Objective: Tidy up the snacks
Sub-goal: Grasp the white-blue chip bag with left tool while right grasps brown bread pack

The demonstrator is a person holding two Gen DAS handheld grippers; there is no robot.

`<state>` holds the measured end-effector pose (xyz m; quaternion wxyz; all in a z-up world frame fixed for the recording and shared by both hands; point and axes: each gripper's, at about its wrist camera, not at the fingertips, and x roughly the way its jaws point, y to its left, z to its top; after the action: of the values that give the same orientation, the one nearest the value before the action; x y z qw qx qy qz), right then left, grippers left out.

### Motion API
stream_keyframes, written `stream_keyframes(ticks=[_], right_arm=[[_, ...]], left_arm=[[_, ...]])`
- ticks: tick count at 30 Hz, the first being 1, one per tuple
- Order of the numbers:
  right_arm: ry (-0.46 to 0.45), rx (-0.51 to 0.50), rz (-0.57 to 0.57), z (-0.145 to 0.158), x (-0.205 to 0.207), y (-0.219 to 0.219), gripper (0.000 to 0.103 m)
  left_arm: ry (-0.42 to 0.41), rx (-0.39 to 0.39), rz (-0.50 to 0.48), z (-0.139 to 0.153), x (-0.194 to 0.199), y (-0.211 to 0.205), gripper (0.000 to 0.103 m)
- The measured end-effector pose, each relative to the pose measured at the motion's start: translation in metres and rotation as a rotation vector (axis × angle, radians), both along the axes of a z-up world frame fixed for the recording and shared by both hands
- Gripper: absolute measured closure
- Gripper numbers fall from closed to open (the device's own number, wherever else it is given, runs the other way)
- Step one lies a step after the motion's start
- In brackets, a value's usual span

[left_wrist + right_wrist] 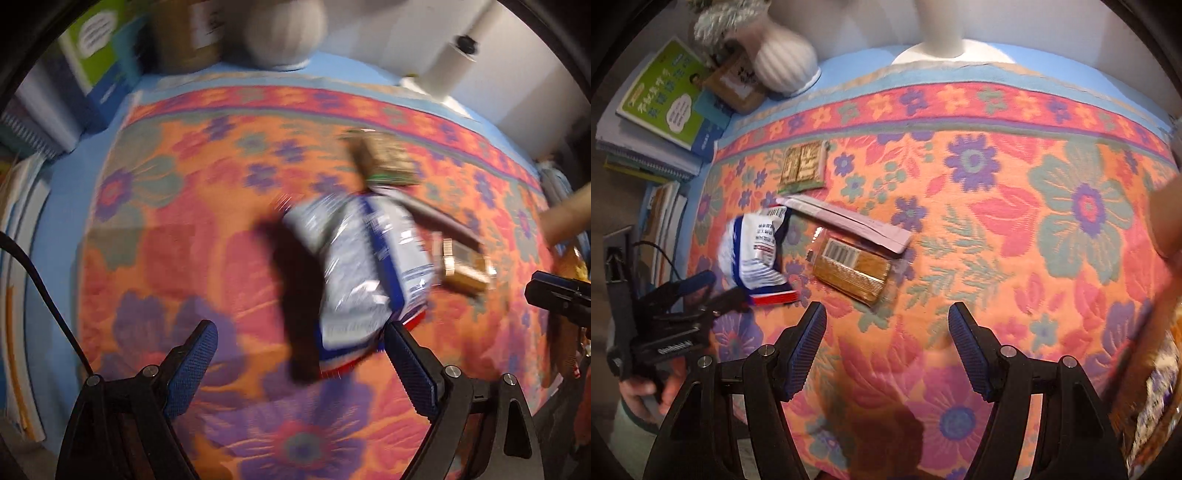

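A white and blue snack bag [364, 266] lies on the flowered cloth [177, 229], also seen in the right wrist view [753, 254]. My left gripper [299, 343] is open, its fingers wide apart, the right finger touching the bag's near end; it also shows in the right wrist view [713, 291]. A brown wafer pack [851, 271], a flat pale packet [849, 221] and a gold cracker pack [803, 164] lie beside the bag. My right gripper [888, 325] is open and empty above the cloth, right of the snacks.
Stacked books [661, 110], a brown box [735, 83], a white ribbed vase [785, 64] and a white lamp base [945, 48] stand along the back. More snack bags [1160, 387] show blurred at the right edge.
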<state>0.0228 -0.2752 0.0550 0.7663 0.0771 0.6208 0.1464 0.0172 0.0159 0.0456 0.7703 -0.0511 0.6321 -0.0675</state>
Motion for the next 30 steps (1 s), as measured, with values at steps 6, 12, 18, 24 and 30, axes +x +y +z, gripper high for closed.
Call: stream_keyframes(ticks=[6, 12, 18, 24, 30], right_arm=[[-0.038, -0.010, 0.153, -0.014, 0.017, 0.047, 0.048], [-0.093, -0.084, 0.239, -0.024, 0.027, 0.065, 0.047], [-0.069, -0.121, 0.341, -0.036, 0.036, 0.071, 0.041], [-0.091, -0.118, 0.336, -0.038, 0.021, 0.068, 0.035], [-0.125, -0.157, 0.356, -0.041, 0.001, 0.073, 0.030]], left_arm=[[0.001, -0.016, 0.102, 0.005, -0.002, 0.047, 0.015], [-0.069, -0.160, 0.041, 0.027, 0.017, 0.028, 0.015], [-0.047, -0.140, -0.093, 0.010, 0.041, -0.023, 0.015], [-0.016, -0.105, -0.113, -0.008, 0.043, -0.038, 0.015], [-0.050, -0.059, -0.121, -0.008, 0.041, -0.040, 0.027]])
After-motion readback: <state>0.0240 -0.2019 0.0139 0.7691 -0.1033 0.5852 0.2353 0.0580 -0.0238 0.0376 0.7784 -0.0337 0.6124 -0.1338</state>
